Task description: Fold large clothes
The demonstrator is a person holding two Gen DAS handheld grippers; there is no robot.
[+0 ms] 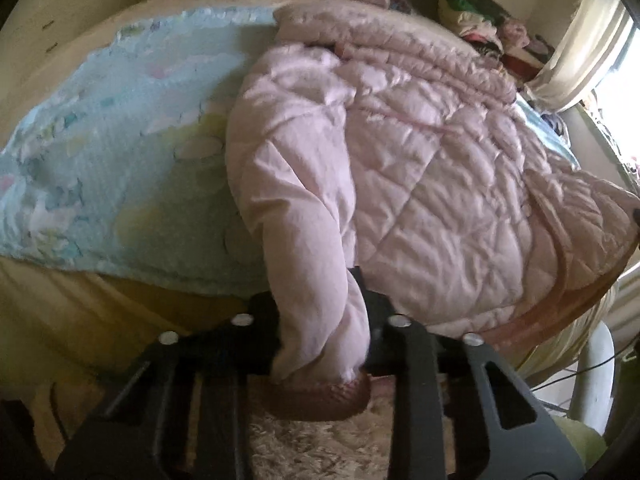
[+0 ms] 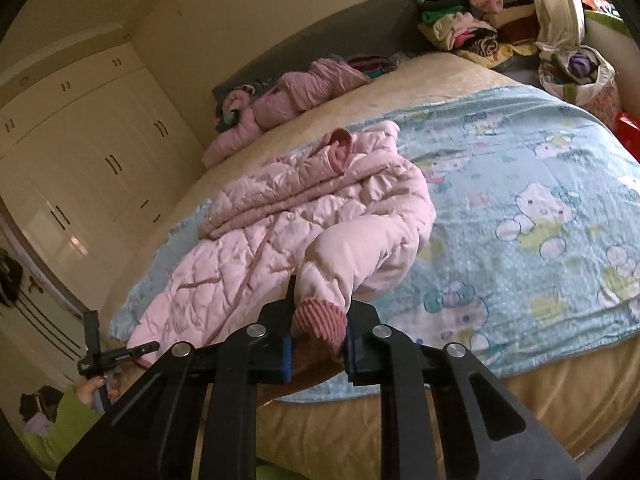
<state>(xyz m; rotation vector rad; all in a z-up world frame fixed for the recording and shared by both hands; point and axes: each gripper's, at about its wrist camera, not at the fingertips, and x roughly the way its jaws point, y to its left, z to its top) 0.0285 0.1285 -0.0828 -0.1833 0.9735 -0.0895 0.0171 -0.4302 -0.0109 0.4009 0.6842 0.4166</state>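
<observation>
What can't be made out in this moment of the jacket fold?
- Left wrist view: the sleeve hides the left tongs' pads.
- Left wrist view: motion blur smears the blanket's print.
- Right wrist view: the right tongs cover the ribbed cuff's opening.
- Right wrist view: the clothes pile is too small to sort.

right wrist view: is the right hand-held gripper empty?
No, the right hand-held gripper is clamped on the ribbed cuff of the pink jacket's sleeve.
</observation>
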